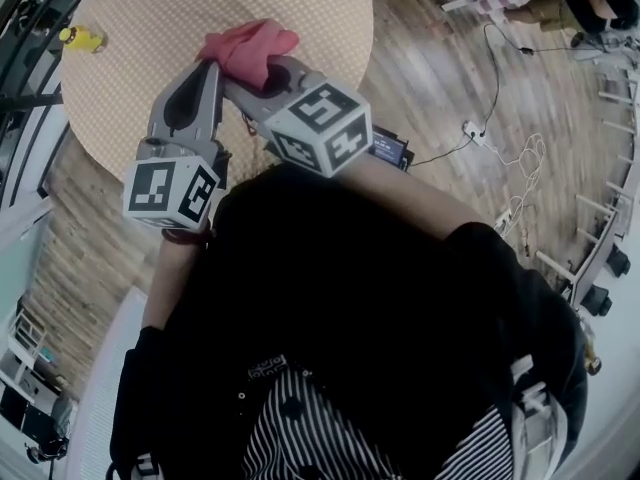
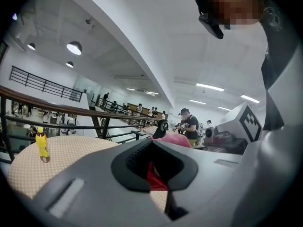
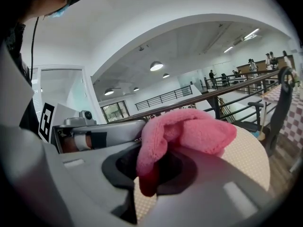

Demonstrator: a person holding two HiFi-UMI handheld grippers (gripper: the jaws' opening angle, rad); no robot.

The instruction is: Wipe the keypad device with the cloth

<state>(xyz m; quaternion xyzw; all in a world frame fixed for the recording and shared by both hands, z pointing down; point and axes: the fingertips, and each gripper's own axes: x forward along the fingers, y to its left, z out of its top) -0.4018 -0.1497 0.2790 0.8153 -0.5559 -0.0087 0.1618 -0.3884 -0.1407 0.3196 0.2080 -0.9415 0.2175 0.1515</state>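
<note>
A pink cloth (image 1: 248, 46) hangs bunched over the round woven table (image 1: 130, 88), and both grippers meet at it. My right gripper (image 1: 266, 70) is shut on the cloth (image 3: 189, 131), which drapes over its jaws and hangs down into the gap between them. My left gripper (image 1: 211, 68) comes in from the left, its jaws closed on a dark red fold of the cloth (image 2: 154, 176). The right gripper view shows the left gripper (image 3: 102, 136) beside the cloth. A small dark device with a lit screen (image 1: 388, 150) shows by the right cube; whether it has a keypad I cannot tell.
A small yellow figure (image 1: 82, 38) stands at the table's far left (image 2: 41, 144). A cable runs over the wooden floor to a power strip (image 1: 470, 130) at the right. Railings (image 2: 57, 115) and people stand beyond the table.
</note>
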